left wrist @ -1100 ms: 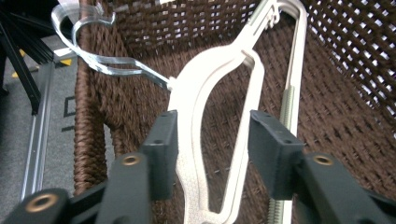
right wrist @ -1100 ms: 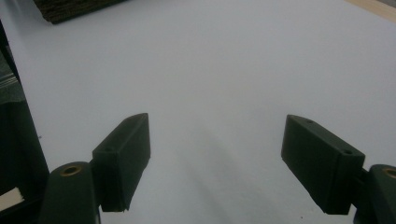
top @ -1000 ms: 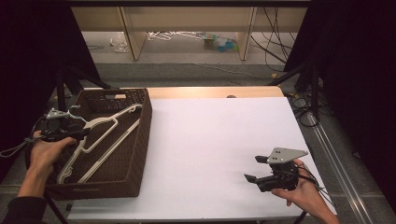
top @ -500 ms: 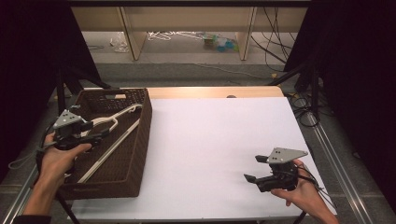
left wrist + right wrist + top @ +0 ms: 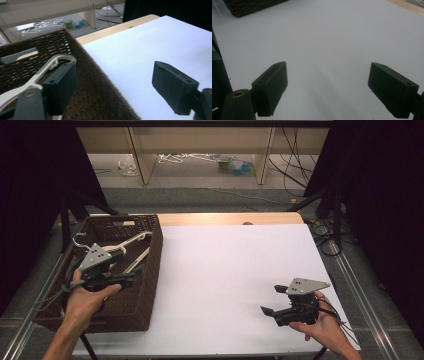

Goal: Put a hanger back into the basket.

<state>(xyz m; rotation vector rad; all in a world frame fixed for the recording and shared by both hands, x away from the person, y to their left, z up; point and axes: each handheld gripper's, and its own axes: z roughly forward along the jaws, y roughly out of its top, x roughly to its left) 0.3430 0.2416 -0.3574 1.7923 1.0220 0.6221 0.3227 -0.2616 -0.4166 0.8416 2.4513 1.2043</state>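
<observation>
A brown wicker basket stands at the table's left with white hangers lying inside. My left gripper hovers over the basket's near right part and points at the white table. Its jaws have just been opening and stand wide with nothing between them. In the left gripper view the left gripper straddles the basket's wall, with a hanger beside the left jaw. My right gripper rests near the front right edge. Its jaws have also just been opening, and in the right gripper view the right gripper frames bare white table.
The white table top spreads between the two hands, with a wooden strip along its far edge. A basket corner sits far ahead of the right gripper. Cables and loose hangers lie on the floor beyond the table.
My left hand moved right across the basket, from its far left side toward its right wall, and its jaws spread wider. The right hand stayed where it was.
</observation>
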